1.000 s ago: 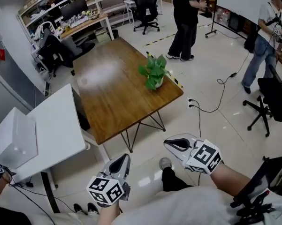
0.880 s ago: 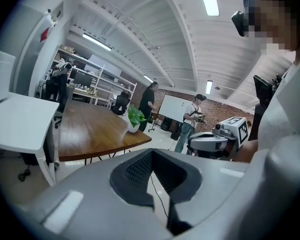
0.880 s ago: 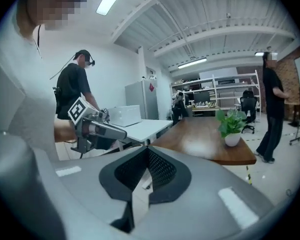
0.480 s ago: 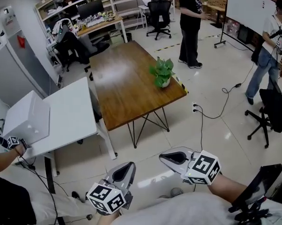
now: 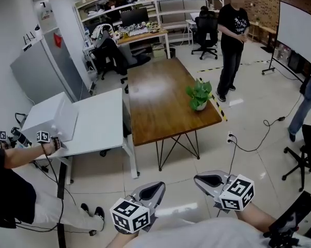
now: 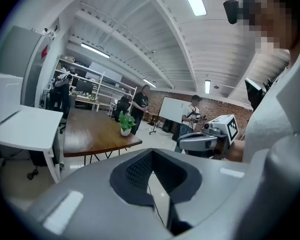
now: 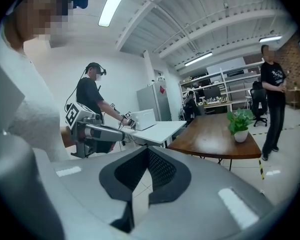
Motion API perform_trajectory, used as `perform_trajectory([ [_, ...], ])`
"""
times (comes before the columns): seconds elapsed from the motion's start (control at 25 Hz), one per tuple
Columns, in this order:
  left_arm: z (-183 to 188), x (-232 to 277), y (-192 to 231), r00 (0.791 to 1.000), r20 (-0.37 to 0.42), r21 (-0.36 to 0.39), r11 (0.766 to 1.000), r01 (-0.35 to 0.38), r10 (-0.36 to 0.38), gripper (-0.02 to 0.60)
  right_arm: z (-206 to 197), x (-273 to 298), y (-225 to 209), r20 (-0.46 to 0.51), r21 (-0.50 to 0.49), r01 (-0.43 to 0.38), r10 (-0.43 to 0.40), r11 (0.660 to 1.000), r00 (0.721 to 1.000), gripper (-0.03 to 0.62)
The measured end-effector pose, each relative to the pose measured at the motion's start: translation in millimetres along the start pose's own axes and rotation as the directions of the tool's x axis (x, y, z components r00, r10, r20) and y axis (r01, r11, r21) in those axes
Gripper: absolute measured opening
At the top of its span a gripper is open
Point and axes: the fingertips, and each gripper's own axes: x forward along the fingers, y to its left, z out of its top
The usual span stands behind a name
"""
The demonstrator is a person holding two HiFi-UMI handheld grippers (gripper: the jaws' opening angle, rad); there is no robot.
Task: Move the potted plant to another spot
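Far off to the left of the left gripper (image 5: pixel 156 189), another person's arm (image 5: pixel 20 154) is stretched toward a white bench (image 5: pixel 101 123), with marker cubes (image 5: pixel 41 136) carried at the hand. A white box (image 5: pixel 52 119) is set on the left part of that bench. The left gripper itself is held low in the head view, well short of both benches. Its jaws are closed together with nothing between them, and only floor (image 5: pixel 103 174) is seen through the thin slit in the left gripper view.

Ahead of both grippers, and well apart from them, a wooden bench (image 5: pixel 160 102) is stood on thin dark legs (image 5: pixel 168 149). It is placed just beside the white bench; whether the two touch cannot be told. The potted plant (image 5: pixel 199 94) is set upright on the wooden bench near its right edge, ahead of the right gripper (image 5: pixel 202 179) and far beyond its tips. Green leaves are borne above a small white pot (image 5: pixel 200 106).

The right gripper is held just beside the left one and about level with it. It is likewise closed fully, and nothing is gripped in it.

Beyond the plant, a person in dark clothes (image 5: pixel 230 40) is seen standing on the floor near the far right corner of the wooden bench. A cable (image 5: pixel 248 146) is laid across the floor ahead and to the right of the right gripper, and a whiteboard (image 5: pixel 299 30) is seen at the far right.
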Motion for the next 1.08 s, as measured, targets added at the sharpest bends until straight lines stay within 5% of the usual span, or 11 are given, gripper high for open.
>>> perform_trajectory([
  [1.08, 4, 7, -24, 0.999, 0.01, 0.005, 0.999, -0.035, 0.034, -0.006, -6, -25, -12, -0.054, -0.075, 0.038, -0.042, 0.996, 0.998, 0.003],
])
